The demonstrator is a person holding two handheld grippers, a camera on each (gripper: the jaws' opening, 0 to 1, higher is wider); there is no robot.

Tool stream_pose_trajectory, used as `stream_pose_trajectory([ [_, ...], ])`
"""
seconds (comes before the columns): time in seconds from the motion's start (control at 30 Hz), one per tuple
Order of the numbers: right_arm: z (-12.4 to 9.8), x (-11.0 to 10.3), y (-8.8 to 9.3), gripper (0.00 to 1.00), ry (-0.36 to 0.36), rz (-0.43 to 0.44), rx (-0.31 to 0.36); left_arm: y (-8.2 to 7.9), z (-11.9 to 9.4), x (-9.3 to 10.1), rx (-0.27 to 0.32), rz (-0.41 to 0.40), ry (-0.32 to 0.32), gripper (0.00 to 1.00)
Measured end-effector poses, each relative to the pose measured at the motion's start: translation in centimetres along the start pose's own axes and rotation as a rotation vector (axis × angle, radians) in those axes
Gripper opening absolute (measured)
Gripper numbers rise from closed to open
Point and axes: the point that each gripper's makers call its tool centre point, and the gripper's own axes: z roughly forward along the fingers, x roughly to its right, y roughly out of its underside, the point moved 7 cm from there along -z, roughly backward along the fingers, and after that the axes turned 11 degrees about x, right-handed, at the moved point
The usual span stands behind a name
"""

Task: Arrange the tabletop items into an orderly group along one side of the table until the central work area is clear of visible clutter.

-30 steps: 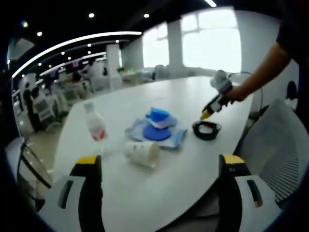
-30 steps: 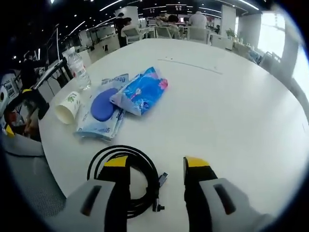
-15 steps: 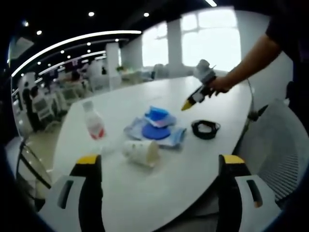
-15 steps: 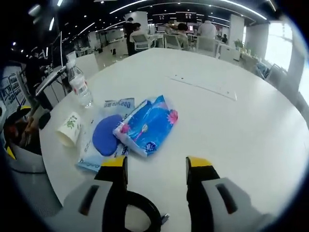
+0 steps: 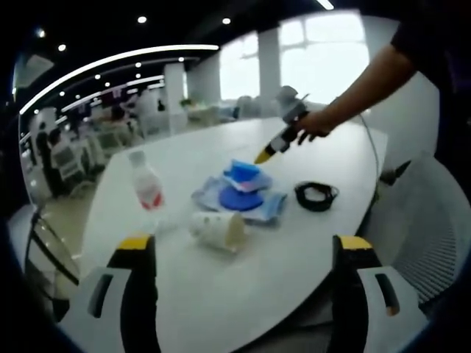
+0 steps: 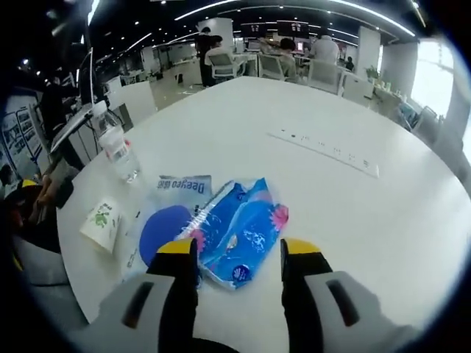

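1. Tissue pack, blue with pink flowers, lies directly ahead of the right claw, its near end sitting between the two yellow-tipped jaws as that view frames it. Whether the jaws are down at its level or hover above it I cannot tell.
2. Its long axis runs diagonally, from the near end by the jaws up and away to the right, so it crosses the jaw gap at a slant.
3. The right claw stands open and empty, the gap looking about as wide as the pack's short side. It is by far the nearer claw; in the left gripper view it hangs just above the pack.
4. The pack overlaps a round blue pad and a flat wet-wipe packet, so a pinch may drag those along.
5. A paper cup lies on its side beyond them, its open mouth showing nothing inside. A clear water bottle with a red label stands upright farther out, looking nearly empty.
6. A coiled black cable lies apart from the cluster, near the white table's edge.
7. The left claw stays well back over the near table edge, jaws wide apart, holding nothing.
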Motion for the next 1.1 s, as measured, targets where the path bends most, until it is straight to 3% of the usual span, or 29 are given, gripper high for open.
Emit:
stream_pose_trajectory([
  [0.67,4.7,-0.2,-0.4,0.23,0.039,-0.002,-0.093,0.5,-0.2,-0.5,-0.035,-0.006,-0.013,0.94],
  [0.8,5.1,-0.4,-0.3,0.17,0.032,0.002,-0.120,0.6,-0.2,-0.6,-0.040,-0.006,-0.018,0.93],
  [0.93,5.2,-0.6,0.2,0.01,0.011,-0.013,-0.160,0.7,-0.2,-0.8,-0.043,-0.005,-0.023,0.93],
  [1.1,4.8,-0.5,0.3,0.00,0.002,0.002,-0.170,0.7,-0.2,-0.8,-0.042,-0.004,-0.023,0.92],
])
